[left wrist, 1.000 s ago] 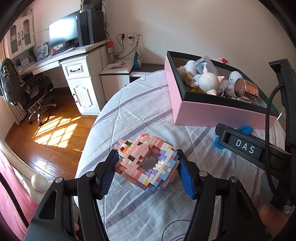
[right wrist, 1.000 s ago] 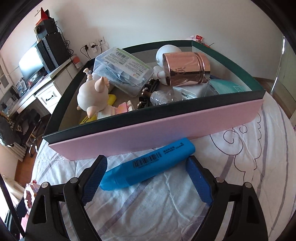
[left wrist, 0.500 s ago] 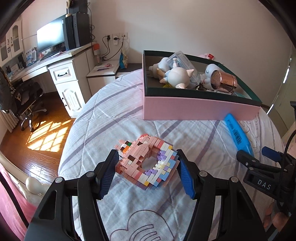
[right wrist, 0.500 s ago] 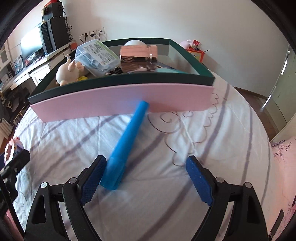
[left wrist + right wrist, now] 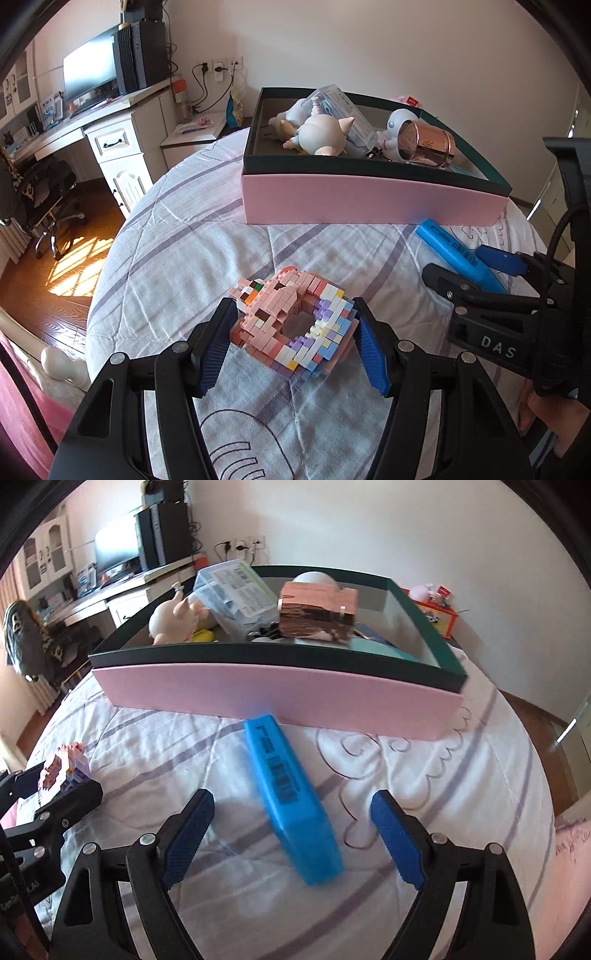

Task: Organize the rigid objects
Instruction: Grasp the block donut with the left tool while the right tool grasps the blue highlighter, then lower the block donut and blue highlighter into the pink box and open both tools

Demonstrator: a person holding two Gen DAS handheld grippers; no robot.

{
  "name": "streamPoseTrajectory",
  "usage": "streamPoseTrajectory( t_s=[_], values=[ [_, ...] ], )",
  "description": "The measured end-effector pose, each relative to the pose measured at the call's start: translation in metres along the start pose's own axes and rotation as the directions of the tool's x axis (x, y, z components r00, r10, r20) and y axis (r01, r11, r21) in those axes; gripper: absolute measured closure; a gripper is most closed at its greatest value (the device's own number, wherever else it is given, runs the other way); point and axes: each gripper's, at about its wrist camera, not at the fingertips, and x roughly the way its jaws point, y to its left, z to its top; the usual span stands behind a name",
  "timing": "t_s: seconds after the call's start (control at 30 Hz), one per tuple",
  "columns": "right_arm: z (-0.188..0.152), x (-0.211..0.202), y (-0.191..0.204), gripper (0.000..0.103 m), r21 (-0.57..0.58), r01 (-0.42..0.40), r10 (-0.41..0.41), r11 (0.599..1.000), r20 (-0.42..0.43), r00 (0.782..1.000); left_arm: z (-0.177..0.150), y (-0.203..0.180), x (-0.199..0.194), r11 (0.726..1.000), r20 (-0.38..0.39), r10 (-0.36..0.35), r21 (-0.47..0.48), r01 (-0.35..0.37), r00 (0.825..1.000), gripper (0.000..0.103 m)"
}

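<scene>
My left gripper [image 5: 295, 345] is shut on a pink and pastel brick-built ring toy [image 5: 291, 325] and holds it just above the bed quilt; the toy also shows in the right wrist view [image 5: 64, 771]. A blue highlighter [image 5: 291, 794] lies on the quilt between the fingers of my right gripper [image 5: 293, 843], which is open; the pen points toward the pink box [image 5: 277, 698]. It also shows in the left wrist view [image 5: 458, 254]. The box [image 5: 369, 199] holds figurines, a copper tin and a clear case.
The bed quilt [image 5: 207, 251] falls off at the left to a wooden floor. A white desk [image 5: 110, 136] with a monitor and an office chair [image 5: 40, 195] stand beyond. A red item sits on a nightstand [image 5: 439, 609] behind the box.
My right gripper has swung around so the blue highlighter now lies lengthwise between its fingers. My left gripper still holds the brick toy, and the box has shifted in its view.
</scene>
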Motion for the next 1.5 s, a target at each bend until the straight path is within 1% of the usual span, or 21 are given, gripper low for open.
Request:
streamPoseTrajectory(
  t_s=[0.03,0.07,0.1,0.17,0.2,0.27,0.37,0.47,0.57,0.63,0.73,0.87,0.93,1.1,1.27,1.5],
  values=[
    [0.003,0.003,0.003,0.037,-0.017,-0.01,0.011,1.0,0.002,1.0,0.0,-0.001,0.001,1.0,-0.001,0.0,-0.001,0.0,1.0,0.04],
    [0.006,0.005,0.005,0.043,-0.033,-0.029,0.029,0.999,0.007,1.0,0.001,-0.001,0.002,1.0,-0.002,0.0,-0.001,0.0,1.0,0.04],
    [0.007,0.008,0.006,0.047,-0.04,-0.045,0.045,0.998,0.004,0.999,0.001,-0.002,0.003,1.0,-0.004,0.002,-0.002,-0.002,1.0,0.04],
    [0.007,0.007,0.008,0.058,-0.057,-0.057,0.058,0.997,0.009,0.998,0.001,-0.003,0.004,1.0,-0.002,0.008,-0.007,-0.008,1.0,0.04],
    [0.006,0.004,0.009,0.075,-0.066,-0.07,0.071,0.995,0.014,0.997,0.001,-0.003,0.004,1.0,0.0,0.011,-0.009,-0.011,1.0,0.04],
    [0.002,0.001,0.008,0.076,-0.079,-0.085,0.086,0.993,0.018,0.996,0.001,-0.004,0.001,1.0,0.008,0.015,-0.019,-0.015,1.0,0.04],
    [-0.006,-0.011,0.009,0.076,-0.067,-0.11,0.113,0.992,0.048,0.992,-0.001,-0.007,-0.012,1.0,0.046,0.008,-0.029,-0.007,0.999,0.04],
    [-0.01,-0.031,0.001,0.076,-0.029,-0.154,0.156,0.988,0.111,0.981,-0.001,-0.012,-0.032,0.999,0.1,0.007,-0.038,-0.003,0.995,0.04],
    [-0.016,-0.064,-0.005,0.076,0.002,-0.183,0.178,0.983,0.211,0.961,-0.002,-0.018,-0.059,0.999,0.164,0.013,-0.046,-0.006,0.986,0.04],
    [-0.019,-0.089,-0.007,0.076,0.012,-0.197,0.186,0.98,0.285,0.94,-0.002,-0.025,-0.077,0.999,0.208,0.007,-0.04,0.002,0.978,0.04],
    [-0.021,-0.12,-0.009,0.076,0.013,-0.197,0.18,0.98,0.349,0.92,-0.002,-0.035,-0.101,1.0,0.264,0.006,-0.027,0.001,0.964,0.04],
    [-0.022,-0.149,-0.011,0.076,0.001,-0.183,0.167,0.983,0.404,0.9,-0.004,-0.048,-0.124,1.0,0.31,0.009,-0.005,-0.007,0.951,0.04],
    [-0.026,-0.16,-0.012,0.076,0.001,-0.181,0.164,0.984,0.42,0.893,-0.005,-0.053,-0.134,1.0,0.331,0.014,0.006,-0.017,0.943,0.04],
    [-0.033,-0.175,-0.016,0.076,0.002,-0.19,0.169,0.982,0.445,0.879,-0.005,-0.064,-0.147,0.999,0.356,0.022,0.028,-0.034,0.934,0.04],
    [-0.037,-0.178,-0.023,0.076,0.007,-0.192,0.169,0.981,0.447,0.878,-0.004,-0.073,-0.149,0.998,0.363,0.026,0.044,-0.045,0.932,0.04],
    [-0.032,-0.173,-0.03,0.076,0.014,-0.196,0.169,0.981,0.445,0.879,0.004,-0.079,-0.137,0.996,0.358,0.025,0.067,-0.053,0.933,0.04]
  ],
)
